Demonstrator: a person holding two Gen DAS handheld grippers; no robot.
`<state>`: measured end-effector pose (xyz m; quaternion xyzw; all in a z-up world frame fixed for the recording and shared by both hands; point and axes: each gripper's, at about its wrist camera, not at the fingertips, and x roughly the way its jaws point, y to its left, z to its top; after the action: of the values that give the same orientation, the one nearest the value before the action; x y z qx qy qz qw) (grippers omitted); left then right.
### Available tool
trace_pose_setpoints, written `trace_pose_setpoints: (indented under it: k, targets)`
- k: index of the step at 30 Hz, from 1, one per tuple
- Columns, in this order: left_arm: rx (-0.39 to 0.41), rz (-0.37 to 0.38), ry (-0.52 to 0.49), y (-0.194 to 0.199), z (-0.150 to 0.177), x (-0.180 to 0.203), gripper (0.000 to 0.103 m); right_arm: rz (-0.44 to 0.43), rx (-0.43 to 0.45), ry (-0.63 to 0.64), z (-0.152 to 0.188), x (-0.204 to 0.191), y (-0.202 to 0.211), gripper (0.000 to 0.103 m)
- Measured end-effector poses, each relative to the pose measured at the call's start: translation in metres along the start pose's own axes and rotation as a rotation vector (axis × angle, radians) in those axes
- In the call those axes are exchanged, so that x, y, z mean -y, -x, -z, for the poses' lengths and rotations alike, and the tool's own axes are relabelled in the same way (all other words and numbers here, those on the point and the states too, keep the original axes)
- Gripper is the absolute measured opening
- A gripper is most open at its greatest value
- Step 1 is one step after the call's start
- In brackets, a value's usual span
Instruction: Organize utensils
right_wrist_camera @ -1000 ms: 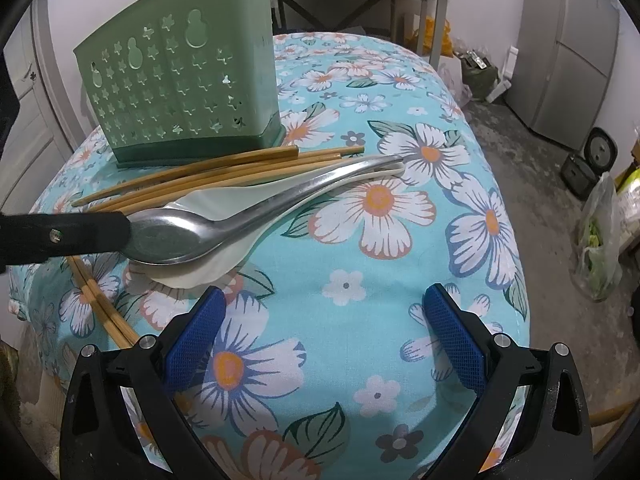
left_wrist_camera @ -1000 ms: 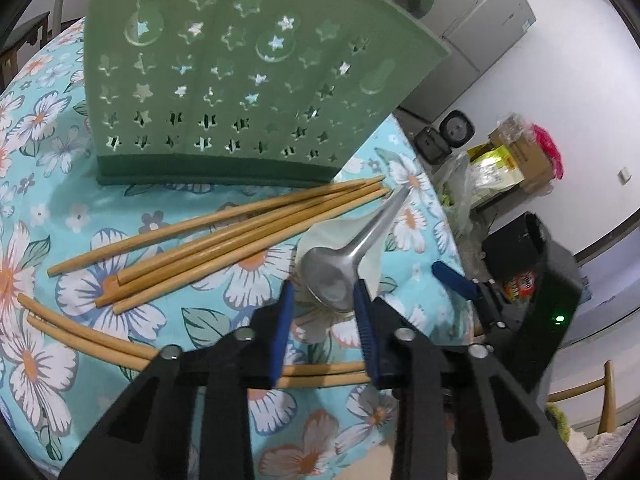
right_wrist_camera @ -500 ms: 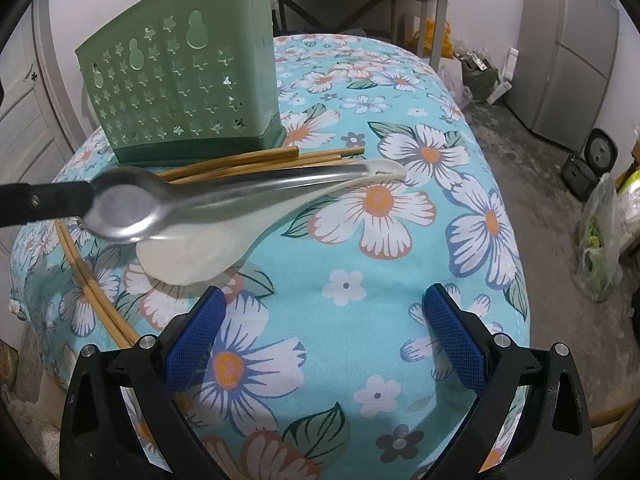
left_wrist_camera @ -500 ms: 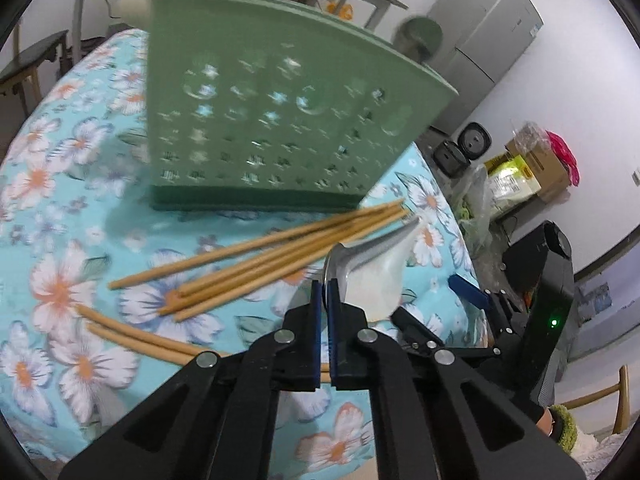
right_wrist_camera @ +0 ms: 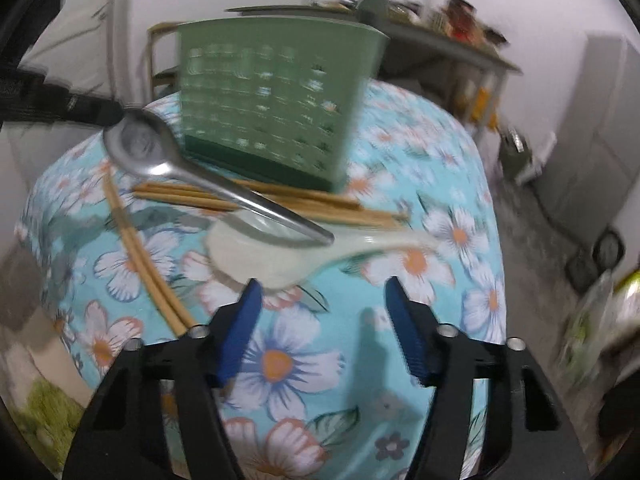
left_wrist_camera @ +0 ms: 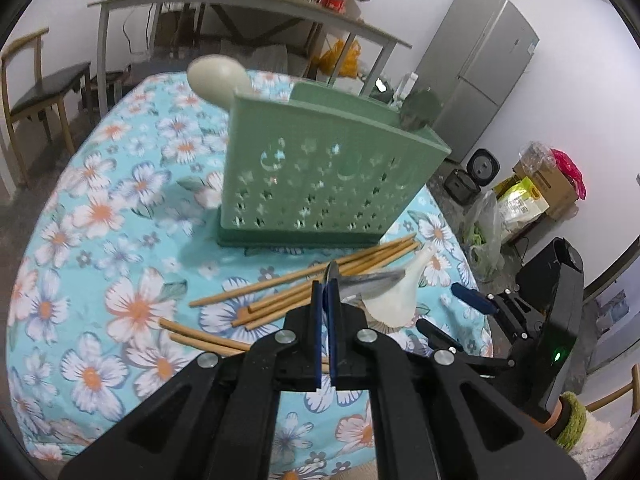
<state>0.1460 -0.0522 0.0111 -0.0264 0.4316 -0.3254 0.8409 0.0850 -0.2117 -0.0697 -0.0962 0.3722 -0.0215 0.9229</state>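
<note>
Green perforated utensil holder (left_wrist_camera: 320, 184) stands upright on the floral-cloth table (left_wrist_camera: 100, 208), a cream spoon head (left_wrist_camera: 214, 76) poking up at its far left end and a dark round-topped item (left_wrist_camera: 420, 110) at its right end. Bamboo chopsticks (left_wrist_camera: 304, 288) lie scattered just in front of the holder base, between it and both grippers; two more lie apart nearer the left gripper. White ceramic spoon (right_wrist_camera: 288, 256) lies flat on the table beside the chopsticks, directly ahead of the right gripper. Left gripper (left_wrist_camera: 326, 300) has its blue fingers pinched nearly together on the bowl rim of the metal spoon (right_wrist_camera: 192, 172), which hangs off the table, handle slanting down over the chopsticks and white spoon; whether its tip touches the white spoon cannot be told. Right gripper (right_wrist_camera: 324, 300) hovers low over the cloth, fingers spread at a moderate gap, gripping nothing. Fridge (left_wrist_camera: 476, 64), cluttered shelf, chair and bags sit in the background. Versus half a second ago: metal spoon is raised higher and tilted steeper, the left gripper has pulled up and back so the whole holder shows, and the right gripper has swung closer to the white spoon with its fingers narrower than before; right view is motion-blurred.
</note>
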Motion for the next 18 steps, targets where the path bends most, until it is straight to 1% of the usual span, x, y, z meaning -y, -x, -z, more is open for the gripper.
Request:
trace_pose_setpoints:
  k: [1,3,7,10,14,18]
  targets:
    - [0.013,-0.003,-0.005,0.004,0.000,0.000,0.002,0.003,0.005,0.036,-0.002,-0.006,0.000,0.046]
    - [0.046,-0.006,-0.013,0.015,-0.002,0.001,0.002,0.005,0.010,0.105,-0.004,-0.017,0.000,0.039]
    - [0.096,-0.016,-0.036,0.034,-0.005,0.002,0.002,0.016,0.021,0.241,-0.006,-0.037,-0.002,0.033]
    - [0.122,-0.021,-0.046,0.044,-0.008,0.001,0.002,0.037,0.018,0.324,-0.005,-0.048,-0.004,0.030]
    - [0.146,-0.026,-0.054,0.056,-0.009,-0.001,0.002,0.060,0.022,0.411,-0.002,-0.058,-0.001,0.030]
    - [0.160,-0.031,-0.051,0.064,-0.008,-0.005,0.002,0.063,0.026,0.445,-0.001,-0.062,0.007,0.030]
